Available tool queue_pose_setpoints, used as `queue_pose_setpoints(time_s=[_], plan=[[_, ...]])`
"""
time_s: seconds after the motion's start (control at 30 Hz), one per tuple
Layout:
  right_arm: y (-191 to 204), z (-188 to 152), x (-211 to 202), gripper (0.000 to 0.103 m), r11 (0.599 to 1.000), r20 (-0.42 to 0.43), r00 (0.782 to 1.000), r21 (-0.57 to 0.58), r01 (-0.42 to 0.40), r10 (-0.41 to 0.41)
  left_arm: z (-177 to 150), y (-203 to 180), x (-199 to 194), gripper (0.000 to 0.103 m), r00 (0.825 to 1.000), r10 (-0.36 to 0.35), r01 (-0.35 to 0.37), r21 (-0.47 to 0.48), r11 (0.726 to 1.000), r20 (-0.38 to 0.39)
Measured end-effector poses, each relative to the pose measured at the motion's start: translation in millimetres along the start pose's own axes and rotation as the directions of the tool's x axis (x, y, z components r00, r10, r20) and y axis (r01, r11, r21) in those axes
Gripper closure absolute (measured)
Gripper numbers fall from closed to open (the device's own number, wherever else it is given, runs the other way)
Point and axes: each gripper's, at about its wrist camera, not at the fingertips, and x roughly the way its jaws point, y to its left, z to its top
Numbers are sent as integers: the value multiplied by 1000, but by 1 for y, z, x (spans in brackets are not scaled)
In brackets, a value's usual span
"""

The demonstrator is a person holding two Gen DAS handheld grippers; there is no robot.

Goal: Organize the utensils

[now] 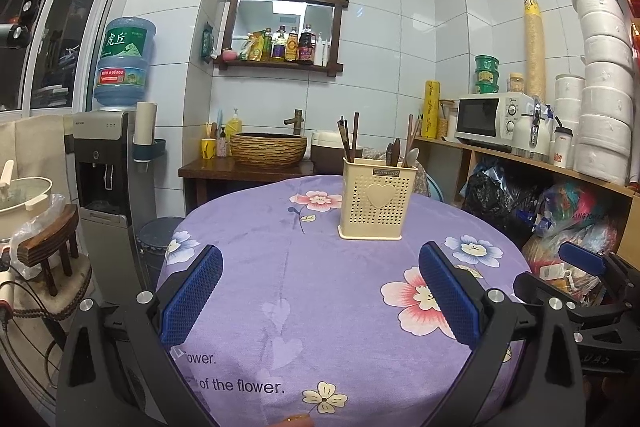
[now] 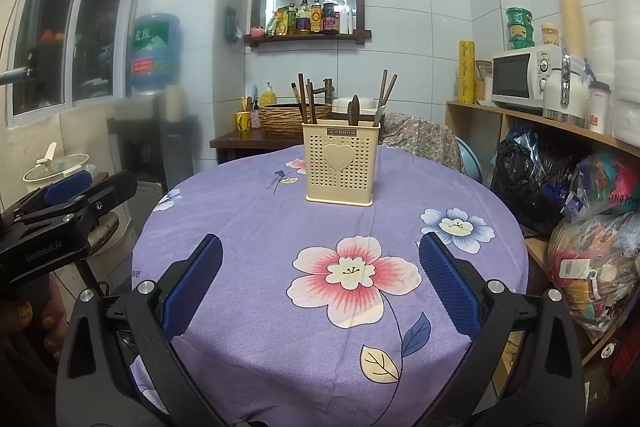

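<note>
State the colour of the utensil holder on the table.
Cream utensil holder, perforated, with a raised heart; clearest in the right wrist view.

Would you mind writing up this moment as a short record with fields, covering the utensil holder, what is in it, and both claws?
surface: round table under a purple floral tablecloth
holder: cream perforated utensil holder with a heart on its front, upright, towards the far side of the table
contents: dark chopsticks in the left part, more chopsticks and spoons in the right part
loose utensils on cloth: none visible
left claw: open, empty, above the near cloth
right claw: open, empty, above the near cloth
</note>
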Motion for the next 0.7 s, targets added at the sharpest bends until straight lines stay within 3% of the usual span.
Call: queue_pose_setpoints(time_s=[0.7], plan=[[1, 0, 0, 6, 1000, -3, 1000, 0, 0, 0, 3, 1, -2, 5, 1000, 19, -19, 18, 1000, 8]])
